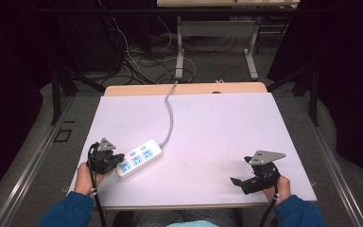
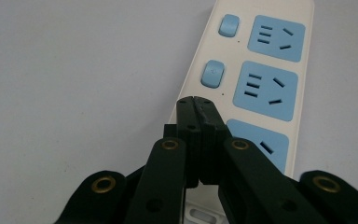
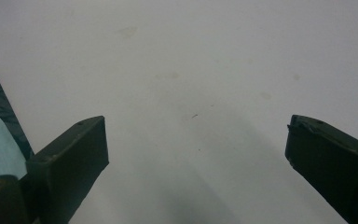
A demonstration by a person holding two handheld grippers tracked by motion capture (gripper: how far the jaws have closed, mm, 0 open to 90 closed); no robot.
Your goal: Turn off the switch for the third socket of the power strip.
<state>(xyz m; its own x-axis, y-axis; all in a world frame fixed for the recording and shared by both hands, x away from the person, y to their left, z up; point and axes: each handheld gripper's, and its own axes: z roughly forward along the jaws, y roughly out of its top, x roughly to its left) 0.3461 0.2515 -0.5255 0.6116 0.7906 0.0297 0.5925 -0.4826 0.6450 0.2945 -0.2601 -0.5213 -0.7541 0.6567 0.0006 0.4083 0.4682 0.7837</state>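
The big white table [image 1: 208,127] is seen whole in the high view, with dark floor and cables behind its far edge. Much bare room is left in the middle and on the far side of the table. A white power strip [image 1: 139,158] is laid near the front left corner, slanted, and its grey cord [image 1: 170,113] is run away over the far edge. The left gripper [image 1: 116,160] is held at the near end of the strip, close to the table's left edge. The right gripper [image 1: 238,182] is held well apart, near the front right corner, with bare table all around it. In the left gripper view, small things are shown: three blue sockets [image 2: 265,90] and two blue buttons [image 2: 213,73] on the strip [image 2: 205,51]. There the jaws are seen pressed tight together with nothing between them, and their tip is placed over the strip, just by the nearest socket. In the right gripper view, the jaws are seen spread wide over plain white table [image 3: 182,70], and faint small stains are shown on it.
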